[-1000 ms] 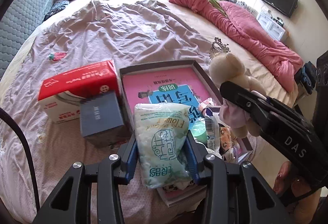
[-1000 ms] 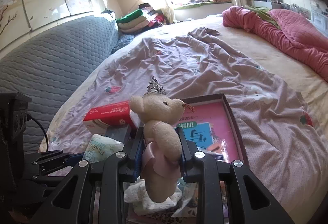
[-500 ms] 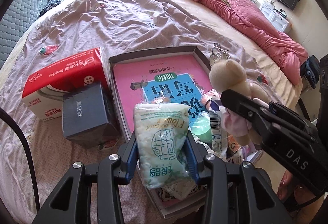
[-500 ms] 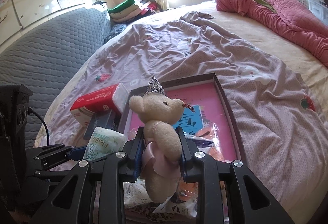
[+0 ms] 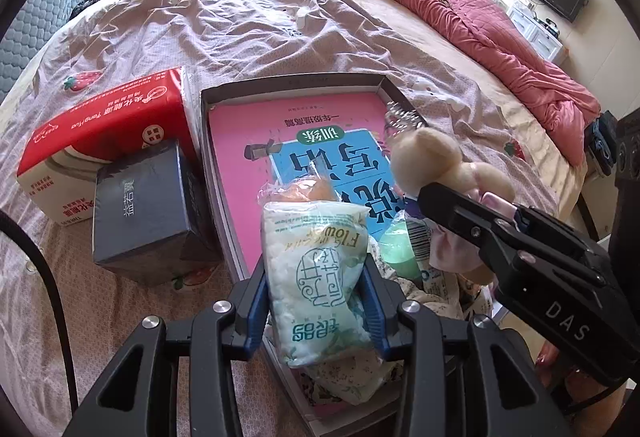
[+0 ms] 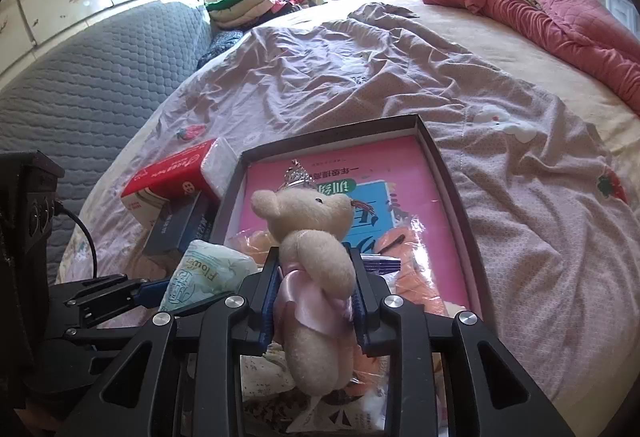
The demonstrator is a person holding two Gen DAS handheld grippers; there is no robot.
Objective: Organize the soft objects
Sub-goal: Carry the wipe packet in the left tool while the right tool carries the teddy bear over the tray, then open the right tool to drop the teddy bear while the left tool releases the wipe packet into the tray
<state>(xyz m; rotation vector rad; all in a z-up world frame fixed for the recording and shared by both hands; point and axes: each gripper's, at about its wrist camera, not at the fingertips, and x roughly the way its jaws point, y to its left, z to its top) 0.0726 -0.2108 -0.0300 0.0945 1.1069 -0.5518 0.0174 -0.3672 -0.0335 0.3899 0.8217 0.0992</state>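
Note:
My left gripper is shut on a pale green plastic pack of cotton pads, held over the near end of a dark shallow box. My right gripper is shut on a small beige teddy bear with a tiara and pink bow, upright over the same box. The bear and right gripper show at right in the left wrist view. The pack shows at left in the right wrist view. A pink and blue book lies in the box, with wrapped soft items at its near end.
A red and white tissue pack and a dark blue box lie left of the dark box on the lilac strawberry sheet. A pink quilt lies far right. A grey padded headboard and folded clothes stand at the back.
Both grippers have moved forward over the box while still holding the pack and the bear. The box and book now fill more of both views.

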